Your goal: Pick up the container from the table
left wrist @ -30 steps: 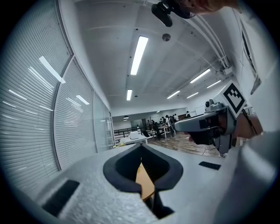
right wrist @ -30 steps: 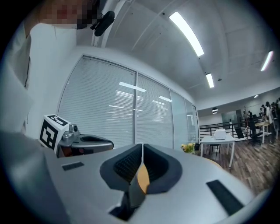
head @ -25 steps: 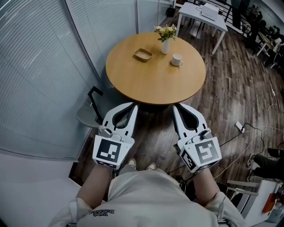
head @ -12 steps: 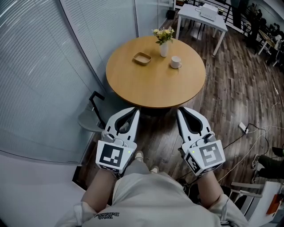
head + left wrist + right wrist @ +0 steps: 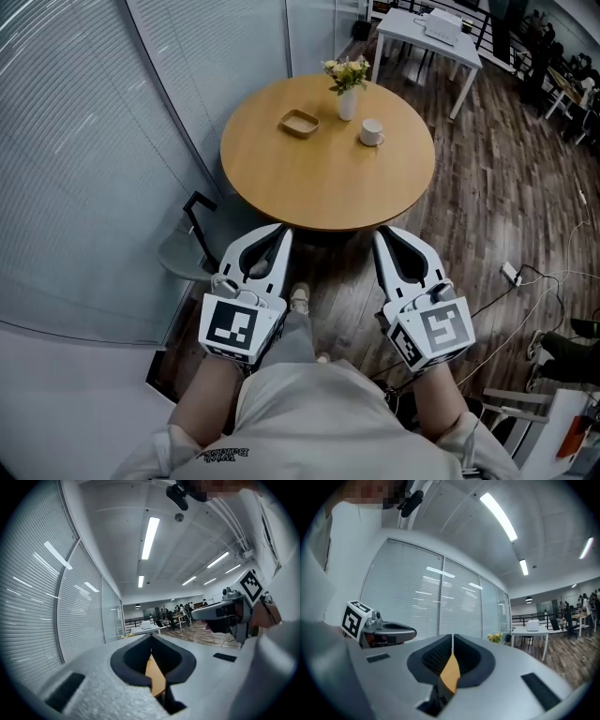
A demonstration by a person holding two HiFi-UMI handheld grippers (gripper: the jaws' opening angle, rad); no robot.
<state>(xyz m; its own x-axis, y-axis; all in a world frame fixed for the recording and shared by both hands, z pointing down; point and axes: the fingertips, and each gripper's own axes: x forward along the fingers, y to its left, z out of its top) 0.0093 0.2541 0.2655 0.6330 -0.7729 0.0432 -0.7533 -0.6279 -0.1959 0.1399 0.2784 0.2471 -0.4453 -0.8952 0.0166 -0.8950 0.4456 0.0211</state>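
The container [image 5: 300, 122] is a small shallow wooden dish at the far left of a round wooden table [image 5: 319, 178]. My left gripper [image 5: 283, 229] and right gripper [image 5: 379, 232] hang side by side just short of the table's near edge, well away from the dish. Both are shut, tips touching, with nothing held. In the left gripper view the shut jaws [image 5: 151, 637] frame a sliver of the tabletop [image 5: 157, 679]. The right gripper view shows the same through its jaws [image 5: 452, 637]. The dish is hidden in both gripper views.
A white cup [image 5: 372, 132] and a vase of flowers [image 5: 347, 86] stand near the dish. A grey chair [image 5: 192, 246] sits left of the table beside a glass wall with blinds [image 5: 84, 150]. A white desk [image 5: 429, 33] stands behind, and cables [image 5: 525, 281] lie on the wooden floor at right.
The person has stepped forward: a shoe has moved ahead between the grippers. Both grippers stay shut and keep about the same place before the table edge.
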